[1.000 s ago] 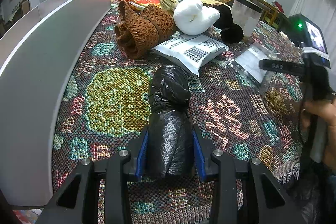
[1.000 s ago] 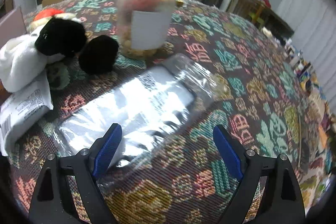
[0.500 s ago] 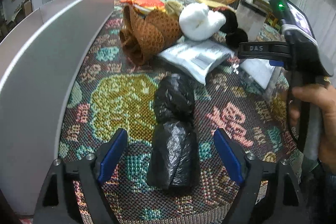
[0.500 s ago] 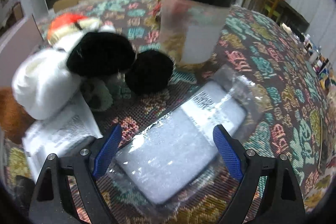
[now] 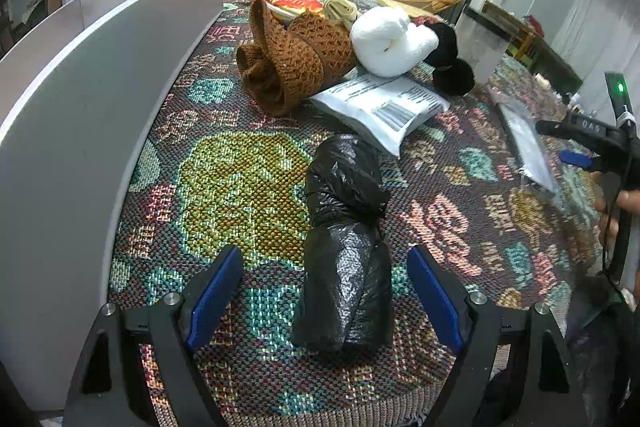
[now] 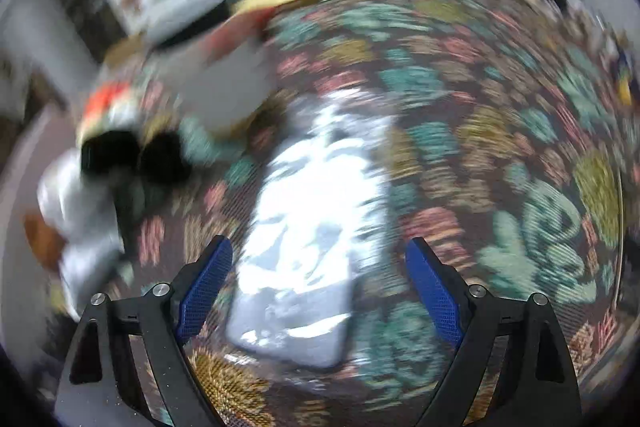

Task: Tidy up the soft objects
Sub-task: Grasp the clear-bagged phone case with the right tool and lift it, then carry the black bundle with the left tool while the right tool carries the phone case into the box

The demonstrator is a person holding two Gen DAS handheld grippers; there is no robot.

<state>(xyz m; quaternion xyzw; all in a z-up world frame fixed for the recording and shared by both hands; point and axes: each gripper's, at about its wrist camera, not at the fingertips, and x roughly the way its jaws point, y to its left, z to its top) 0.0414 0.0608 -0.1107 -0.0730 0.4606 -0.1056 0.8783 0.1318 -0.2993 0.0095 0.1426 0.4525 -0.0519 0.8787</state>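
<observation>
A rolled black plastic bag (image 5: 346, 247) lies on the patterned cloth. My left gripper (image 5: 324, 295) is open, its blue pads either side of the bag's near end, not touching it. A clear plastic packet with a grey pad inside (image 6: 308, 239) lies on the cloth; my right gripper (image 6: 320, 291) is open over its near end. That view is blurred by motion. The packet (image 5: 528, 143) and the right gripper's body (image 5: 600, 143) also show at the right of the left wrist view.
Further back lie a brown knitted piece (image 5: 296, 55), a white soft toy (image 5: 388, 41), black pom-poms (image 5: 452, 67) and a grey mailer bag (image 5: 384, 107). A grey board wall (image 5: 88, 115) runs along the left. A clear jar (image 5: 484, 47) stands behind.
My left gripper opened, let go of the black bag and drew back a little. My right gripper swung and moved over the clear packet, which now lies lengthwise between its fingers.
</observation>
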